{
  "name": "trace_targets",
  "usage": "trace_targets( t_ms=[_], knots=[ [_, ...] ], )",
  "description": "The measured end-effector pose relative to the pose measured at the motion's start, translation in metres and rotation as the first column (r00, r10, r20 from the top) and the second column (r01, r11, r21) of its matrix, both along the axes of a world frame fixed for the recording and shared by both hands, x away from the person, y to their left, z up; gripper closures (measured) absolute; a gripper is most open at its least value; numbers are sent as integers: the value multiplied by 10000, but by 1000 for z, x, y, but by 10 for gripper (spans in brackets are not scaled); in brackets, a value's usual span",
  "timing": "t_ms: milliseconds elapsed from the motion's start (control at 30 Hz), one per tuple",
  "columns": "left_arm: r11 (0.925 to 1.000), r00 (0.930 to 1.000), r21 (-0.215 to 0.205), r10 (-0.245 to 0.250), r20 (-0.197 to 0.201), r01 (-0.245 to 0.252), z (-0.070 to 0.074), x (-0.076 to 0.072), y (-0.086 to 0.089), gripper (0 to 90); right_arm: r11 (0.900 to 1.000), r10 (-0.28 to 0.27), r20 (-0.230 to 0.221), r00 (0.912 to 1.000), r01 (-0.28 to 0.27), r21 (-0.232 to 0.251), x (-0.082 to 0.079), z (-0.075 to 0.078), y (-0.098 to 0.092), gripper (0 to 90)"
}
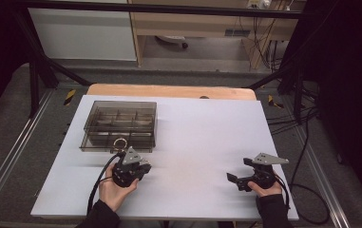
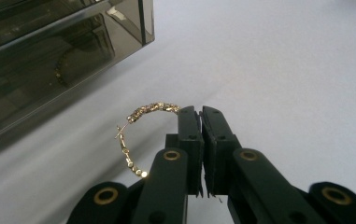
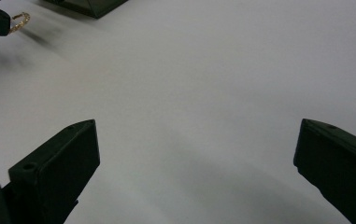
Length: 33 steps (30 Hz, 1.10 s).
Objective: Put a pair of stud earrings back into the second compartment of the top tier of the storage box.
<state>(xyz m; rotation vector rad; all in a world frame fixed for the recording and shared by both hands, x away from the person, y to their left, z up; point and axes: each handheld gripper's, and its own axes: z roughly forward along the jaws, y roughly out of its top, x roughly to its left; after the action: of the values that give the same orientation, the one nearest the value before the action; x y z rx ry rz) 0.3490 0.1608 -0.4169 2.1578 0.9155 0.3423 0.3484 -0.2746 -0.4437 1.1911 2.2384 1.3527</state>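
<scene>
1. Gold-coloured metal hoop earring [image 2: 136, 135]: shiny, one stretch rough and sparkling with tiny stones, the rest beaded.
2. Smoky, see-through plastic box [image 1: 119, 125]: glossy, smooth walls and lid, reflections on the near face.
3. White sheet [image 1: 202, 142] over the table: matt, smooth, paper-like, with soft shadows.
4. Bare wooden edge [image 1: 169, 90] at the far side: light, smooth, faintly satin.
5. Left gripper [image 2: 201, 113]: black plastic, matt and smooth, with brass-coloured metal rings at the pivots.
6. Right gripper [image 3: 196, 154]: same matt black plastic, edges slightly coarse.
7. Grey three-cornered plates in the high view: dull metal look.
8. Cables: black, smooth, rubbery sheen.
</scene>
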Motion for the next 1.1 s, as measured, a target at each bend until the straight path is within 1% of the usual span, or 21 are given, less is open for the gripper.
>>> trace_targets(
  t_ms=[567,1100],
  knots=[
    [9998,10000,-197,47,57,-46,6,-10,13,868,10000,14,19,10000,-14,-33,0,0,0,9],
    [9990,9995,-351,295,88,-292,16,-15,26,868,10000,9,4,10000,-9,-25,0,0,0,9]
  ],
)
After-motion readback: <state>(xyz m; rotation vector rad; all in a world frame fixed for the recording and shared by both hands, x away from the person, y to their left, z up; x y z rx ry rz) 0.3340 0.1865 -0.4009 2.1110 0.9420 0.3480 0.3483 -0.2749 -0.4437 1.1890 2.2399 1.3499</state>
